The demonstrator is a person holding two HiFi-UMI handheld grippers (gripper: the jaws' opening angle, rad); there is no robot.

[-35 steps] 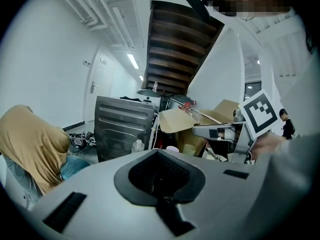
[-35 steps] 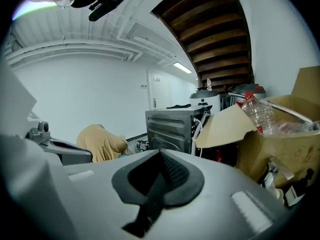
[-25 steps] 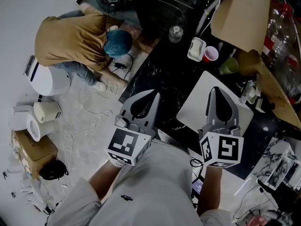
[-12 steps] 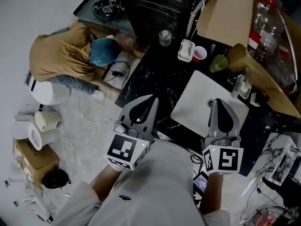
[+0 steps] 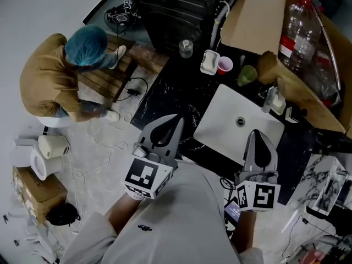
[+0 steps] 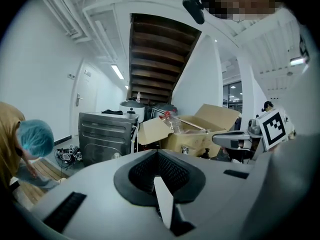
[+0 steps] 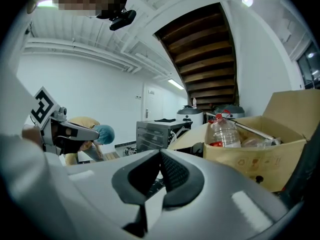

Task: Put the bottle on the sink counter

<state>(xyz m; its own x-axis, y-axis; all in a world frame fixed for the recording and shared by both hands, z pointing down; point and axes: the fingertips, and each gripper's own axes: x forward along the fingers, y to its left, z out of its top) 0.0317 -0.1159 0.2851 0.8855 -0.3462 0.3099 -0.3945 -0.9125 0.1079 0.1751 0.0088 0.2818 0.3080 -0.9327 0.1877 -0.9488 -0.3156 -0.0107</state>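
A clear plastic bottle (image 5: 291,23) with a red cap stands in a cardboard box (image 5: 308,87) at the counter's far right; it also shows in the right gripper view (image 7: 223,131) and, smaller, in the left gripper view (image 6: 172,121). The white sink basin (image 5: 220,131) is set in the black marble counter (image 5: 181,92). My left gripper (image 5: 179,117) is shut and empty over the counter's near left edge. My right gripper (image 5: 257,132) is shut and empty at the basin's near edge. Both are far from the bottle. The jaws meet at a point in each gripper view (image 6: 157,151) (image 7: 161,151).
A person (image 5: 55,76) in a tan shirt and blue hair net crouches on the floor at left. Behind the basin stand a glass jar (image 5: 186,48), a white dish (image 5: 209,62), a red cup (image 5: 224,65) and a green cup (image 5: 247,74). A steel appliance (image 5: 176,10) stands at the back.
Both grippers have drawn back from the counter; the right one has come off the middle of the basin to its near edge. The crouching person has shifted left.
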